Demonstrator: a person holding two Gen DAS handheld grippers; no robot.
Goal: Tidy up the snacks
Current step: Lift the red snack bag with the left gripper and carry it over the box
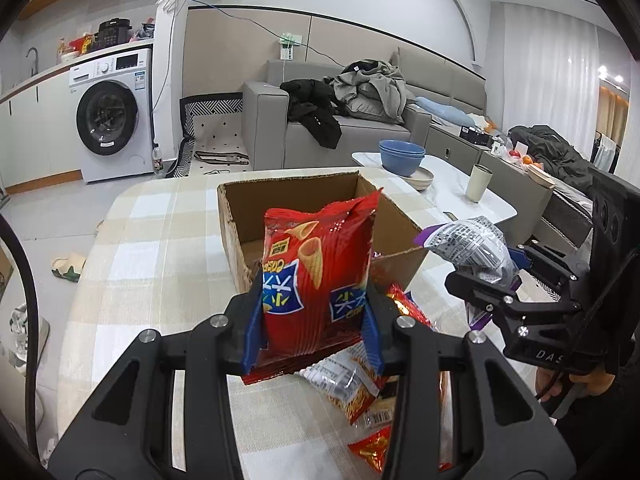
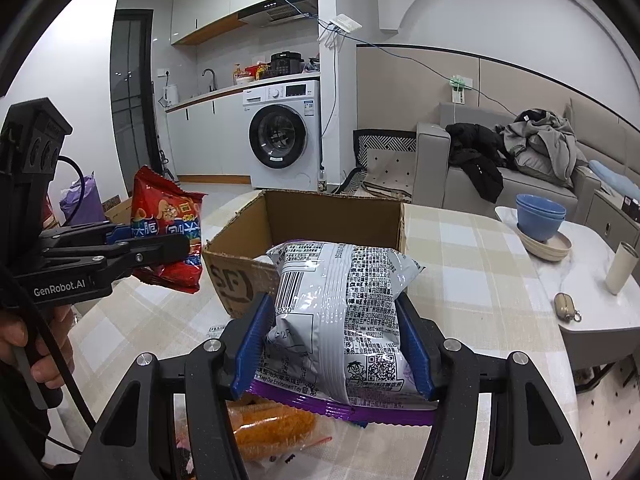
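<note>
My left gripper (image 1: 316,320) is shut on a red corn-cone snack bag (image 1: 316,264), held upright above the table just in front of an open cardboard box (image 1: 232,216). My right gripper (image 2: 336,344) is shut on a silver and purple snack bag (image 2: 340,312), held just short of the box (image 2: 236,280). Each gripper shows in the other view: the right gripper (image 1: 496,276) with its silver bag (image 1: 468,248), the left gripper (image 2: 160,248) with its red bag (image 2: 168,216). Something pale shows inside the box. Several loose snack packs (image 1: 352,388) lie on the table under the grippers.
The table has a beige checked cloth (image 1: 160,240). To the right stands a white coffee table (image 2: 592,304) with stacked blue bowls (image 2: 540,216), a cup (image 2: 620,268) and a key pouch (image 2: 566,306). A sofa with clothes (image 1: 360,100) and a washing machine (image 1: 112,116) are behind.
</note>
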